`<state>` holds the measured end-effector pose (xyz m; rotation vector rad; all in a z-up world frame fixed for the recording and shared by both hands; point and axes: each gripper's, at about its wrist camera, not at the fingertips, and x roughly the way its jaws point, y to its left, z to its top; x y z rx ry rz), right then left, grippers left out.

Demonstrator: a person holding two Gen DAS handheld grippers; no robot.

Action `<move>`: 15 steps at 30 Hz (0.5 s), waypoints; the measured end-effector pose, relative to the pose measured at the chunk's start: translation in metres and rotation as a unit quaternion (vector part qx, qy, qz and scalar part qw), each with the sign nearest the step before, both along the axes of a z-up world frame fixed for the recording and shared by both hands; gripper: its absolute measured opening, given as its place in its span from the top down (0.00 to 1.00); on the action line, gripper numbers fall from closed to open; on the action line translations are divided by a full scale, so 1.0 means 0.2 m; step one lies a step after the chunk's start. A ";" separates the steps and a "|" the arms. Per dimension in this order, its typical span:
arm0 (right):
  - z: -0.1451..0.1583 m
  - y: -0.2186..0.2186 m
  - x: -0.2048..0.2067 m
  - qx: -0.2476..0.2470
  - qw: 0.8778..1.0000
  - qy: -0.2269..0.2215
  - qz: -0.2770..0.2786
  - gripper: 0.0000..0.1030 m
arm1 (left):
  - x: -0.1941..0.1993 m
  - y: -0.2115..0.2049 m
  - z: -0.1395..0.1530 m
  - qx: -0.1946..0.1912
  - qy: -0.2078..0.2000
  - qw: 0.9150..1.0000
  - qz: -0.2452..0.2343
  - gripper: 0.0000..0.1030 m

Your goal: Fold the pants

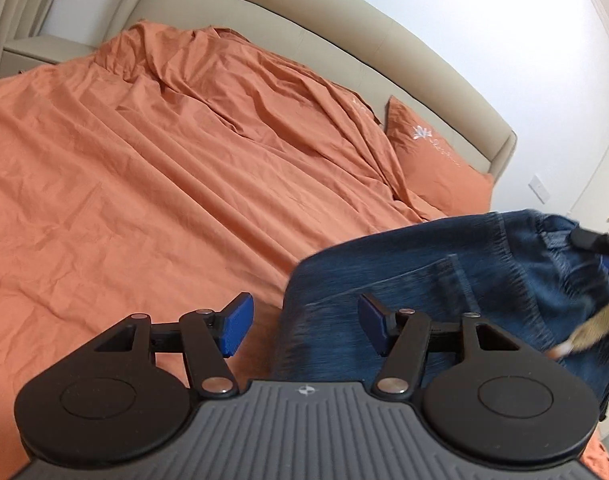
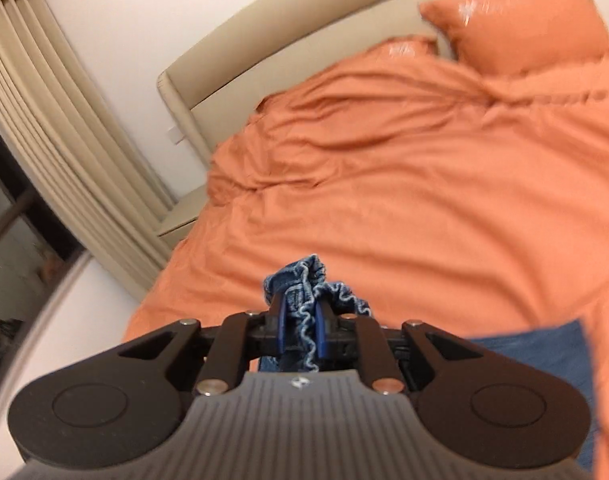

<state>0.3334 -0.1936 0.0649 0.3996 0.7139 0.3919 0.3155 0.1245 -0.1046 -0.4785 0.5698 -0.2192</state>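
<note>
Currently your right hand-held gripper (image 2: 300,330) pinches the pants (image 2: 304,292) by the gathered waistband, raised off the bed (image 2: 424,200), presumably so the legs hang straight; your left hand-held gripper (image 1: 300,324) stands spread and empty beside the blurred denim, ready for a second hold

Orange duvet (image 1: 164,168) on bed, beige headboard (image 1: 344,24), white wall (image 1: 444,0), pleated curtains (image 2: 56,100)
</note>
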 end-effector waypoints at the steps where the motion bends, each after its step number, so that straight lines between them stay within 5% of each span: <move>1: 0.03 -0.02 0.02 -0.010 1.000 0.002 -0.011 0.90 | 0.01 -0.01 0.00 0.002 0.003 1.000 -0.007 0.33; 8: -0.07 -0.33 0.07 -0.055 0.993 0.051 -0.088 0.91 | 0.02 -0.17 -0.08 0.038 0.017 0.997 -0.066 0.36; 15: -0.54 -0.67 0.10 -0.061 0.979 0.121 -0.153 0.93 | 0.05 -0.36 -0.21 0.100 0.048 0.987 -0.119 0.41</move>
